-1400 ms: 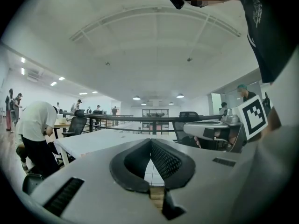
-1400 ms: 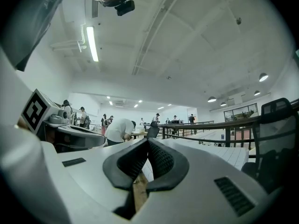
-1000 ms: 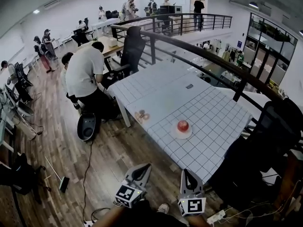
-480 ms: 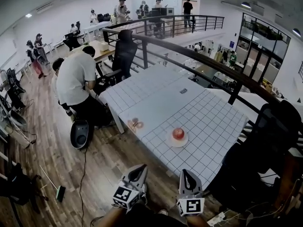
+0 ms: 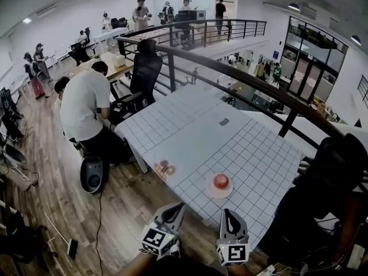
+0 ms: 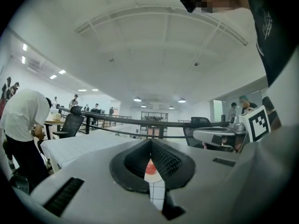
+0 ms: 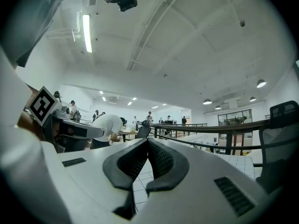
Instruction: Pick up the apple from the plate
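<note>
In the head view, the left gripper point(image 5: 173, 209) and the right gripper point(image 5: 229, 214) are side by side, short of the near edge of the white gridded table point(image 5: 259, 154). The apple point(image 5: 221, 180) sits on its white plate point(image 5: 210, 191) ahead of the right gripper, slightly toward the left one and well apart from both. A small pinkish object point(image 5: 164, 168) lies ahead of the left gripper at the table's edge.

In the left gripper view, the left gripper point(image 6: 150, 143) is clenched and empty, its tips meeting. The far-off apple point(image 6: 149, 167) shows through the slit below them, straight ahead.

In the right gripper view, the right gripper point(image 7: 148, 142) is likewise clenched on nothing. Only the gridded table point(image 7: 140, 185) shows beyond it.
</note>
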Action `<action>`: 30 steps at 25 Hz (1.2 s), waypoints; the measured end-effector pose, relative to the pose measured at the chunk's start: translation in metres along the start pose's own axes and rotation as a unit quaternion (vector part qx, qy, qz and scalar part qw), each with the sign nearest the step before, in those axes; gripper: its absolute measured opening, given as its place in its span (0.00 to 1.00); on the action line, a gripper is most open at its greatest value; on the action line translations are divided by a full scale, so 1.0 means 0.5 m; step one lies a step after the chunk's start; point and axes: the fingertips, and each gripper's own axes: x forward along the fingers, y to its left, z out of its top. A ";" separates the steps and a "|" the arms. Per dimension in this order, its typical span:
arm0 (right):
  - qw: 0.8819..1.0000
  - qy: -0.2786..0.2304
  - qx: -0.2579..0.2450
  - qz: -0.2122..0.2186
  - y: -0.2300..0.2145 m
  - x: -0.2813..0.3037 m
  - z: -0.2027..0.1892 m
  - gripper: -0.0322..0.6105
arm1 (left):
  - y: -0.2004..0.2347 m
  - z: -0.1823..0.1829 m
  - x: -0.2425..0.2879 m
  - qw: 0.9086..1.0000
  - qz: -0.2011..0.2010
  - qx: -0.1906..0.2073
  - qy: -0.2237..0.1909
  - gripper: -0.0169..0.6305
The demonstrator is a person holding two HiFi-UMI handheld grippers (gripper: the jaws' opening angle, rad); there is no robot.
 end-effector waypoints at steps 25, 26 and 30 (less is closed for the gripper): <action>0.998 0.026 -0.005 -0.056 0.041 0.238 -0.081 0.09 | 0.152 -0.042 0.170 0.990 -0.137 0.016 0.020 0.06; 0.998 0.027 -0.006 -0.058 0.033 0.242 -0.080 0.09 | 0.148 -0.042 0.180 0.990 -0.139 0.014 0.021 0.06; 0.998 0.030 -0.004 -0.063 -0.012 0.255 -0.079 0.09 | 0.132 -0.033 0.221 0.989 -0.144 0.018 0.019 0.06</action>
